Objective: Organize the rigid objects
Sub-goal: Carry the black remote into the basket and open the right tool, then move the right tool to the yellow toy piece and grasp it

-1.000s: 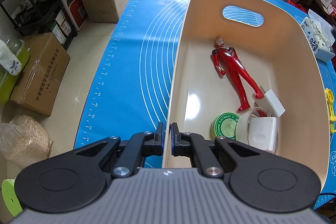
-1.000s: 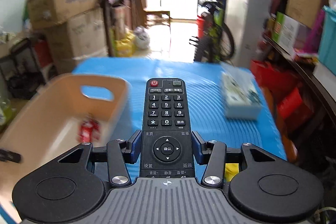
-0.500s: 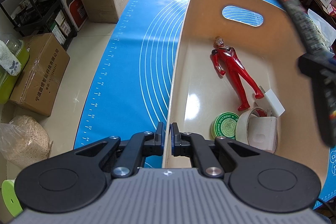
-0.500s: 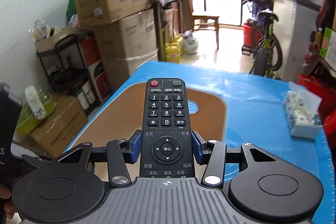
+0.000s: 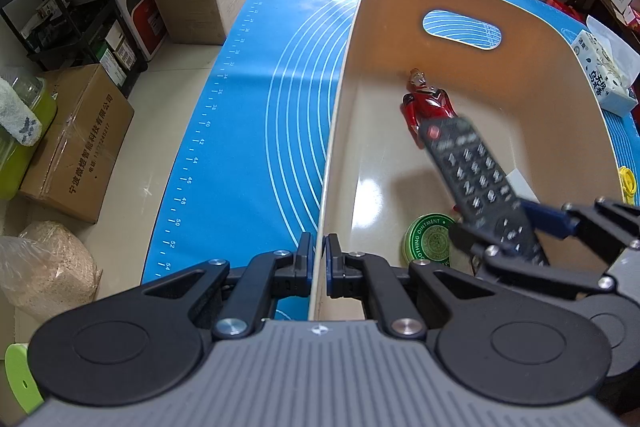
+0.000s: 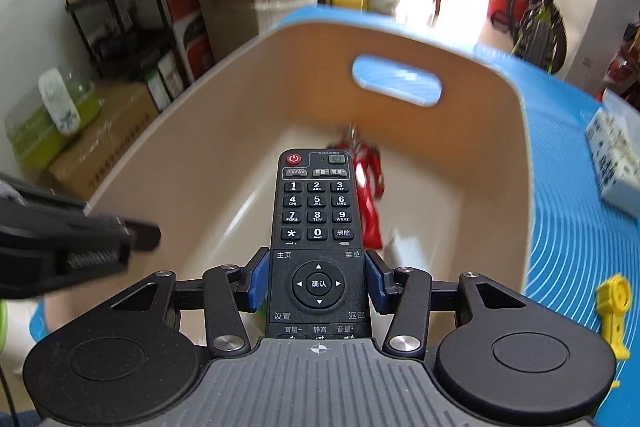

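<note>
Two grippers share the job: the left gripper (image 5: 316,259) is pinched tight on the beige bin's (image 5: 560,75) near wall to steady it, while the right gripper (image 6: 318,281) – clamped on the remote (image 6: 316,223) – holds it above the red figure (image 6: 368,183) inside, likely to drop it in.

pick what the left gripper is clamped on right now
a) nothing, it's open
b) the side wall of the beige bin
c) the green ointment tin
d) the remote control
b: in the left wrist view the left gripper pinches the thin rim of the beige bin, while the remote control sits in the right gripper.
</note>
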Tool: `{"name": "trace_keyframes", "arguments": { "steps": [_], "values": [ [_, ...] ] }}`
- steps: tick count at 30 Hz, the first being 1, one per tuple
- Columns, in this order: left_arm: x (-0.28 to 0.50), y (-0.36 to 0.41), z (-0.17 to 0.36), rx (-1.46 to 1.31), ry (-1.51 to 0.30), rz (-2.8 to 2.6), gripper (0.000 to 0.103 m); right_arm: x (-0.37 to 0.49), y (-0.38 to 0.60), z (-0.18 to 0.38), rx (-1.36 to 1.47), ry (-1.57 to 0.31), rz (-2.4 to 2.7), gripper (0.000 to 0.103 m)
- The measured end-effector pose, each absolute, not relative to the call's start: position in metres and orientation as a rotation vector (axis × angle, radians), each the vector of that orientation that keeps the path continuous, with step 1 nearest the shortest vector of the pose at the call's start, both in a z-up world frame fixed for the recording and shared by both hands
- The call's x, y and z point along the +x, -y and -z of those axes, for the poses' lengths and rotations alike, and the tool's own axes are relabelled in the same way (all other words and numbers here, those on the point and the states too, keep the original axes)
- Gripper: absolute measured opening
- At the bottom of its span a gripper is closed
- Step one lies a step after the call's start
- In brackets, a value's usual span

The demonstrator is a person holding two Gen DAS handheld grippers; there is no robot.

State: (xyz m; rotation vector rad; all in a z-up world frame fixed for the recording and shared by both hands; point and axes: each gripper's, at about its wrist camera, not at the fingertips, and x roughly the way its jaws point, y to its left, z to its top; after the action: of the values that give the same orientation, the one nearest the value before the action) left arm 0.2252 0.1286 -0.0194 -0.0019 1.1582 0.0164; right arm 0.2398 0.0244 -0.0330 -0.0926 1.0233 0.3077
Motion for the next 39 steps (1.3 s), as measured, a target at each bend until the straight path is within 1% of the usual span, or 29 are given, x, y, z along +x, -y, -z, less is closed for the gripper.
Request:
{"name": "trace_keyframes", "arguments": {
  "steps": [2,3,6,13,17,19,20,23,26,30,35,39],
  "values": [
    [0.225,-0.129,0.019,-0.003,-1.158,-0.016,0.007,0.238,-0.021,0.033,-0.074,-1.039,-0.316,0.055],
    [0.225,-0.129,0.019,-0.002,-1.158,-0.016,0.007,0.238,-0.02,0.032,-0.07,-1.04,-0.312,0.06],
    [0.225,-0.129,0.019,-0.001,-1.158,-0.016,0.007,0.232,-0.013,0.025,-0.06,-1.006,-0.323,0.069],
    [0.225,-0.129,0.019,0.0,-1.158,-0.016,0.007,0.217,0.01,-0.006,-0.001,-0.899,-0.335,0.082],
    [0.225,-0.131,0.02,-0.002,-1.158,-0.017,0.007,0.212,0.033,-0.027,0.027,-0.835,-0.299,0.084],
    [0.225,-0.131,0.019,-0.001,-1.159,-0.017,0.007,0.21,0.049,-0.036,0.037,-0.806,-0.268,0.09],
    [0.225,-0.131,0.019,0.0,-1.158,-0.017,0.007,0.209,0.058,-0.041,0.038,-0.791,-0.247,0.091],
    [0.225,-0.131,0.02,-0.002,-1.159,-0.017,0.007,0.208,0.086,-0.045,0.046,-0.768,-0.175,0.091],
    [0.225,-0.131,0.019,0.001,-1.158,-0.018,0.007,0.209,0.119,-0.041,0.102,-0.768,-0.093,0.091],
    [0.225,-0.131,0.02,0.0,-1.158,-0.017,0.007,0.208,0.159,-0.022,0.146,-0.774,0.016,0.096],
    [0.225,-0.131,0.019,0.001,-1.159,-0.018,0.007,0.211,0.193,0.011,0.116,-0.778,0.121,0.097],
    [0.225,-0.131,0.019,0.001,-1.159,-0.018,0.008,0.217,0.213,0.04,0.102,-0.837,0.171,0.097]
  ]
}}
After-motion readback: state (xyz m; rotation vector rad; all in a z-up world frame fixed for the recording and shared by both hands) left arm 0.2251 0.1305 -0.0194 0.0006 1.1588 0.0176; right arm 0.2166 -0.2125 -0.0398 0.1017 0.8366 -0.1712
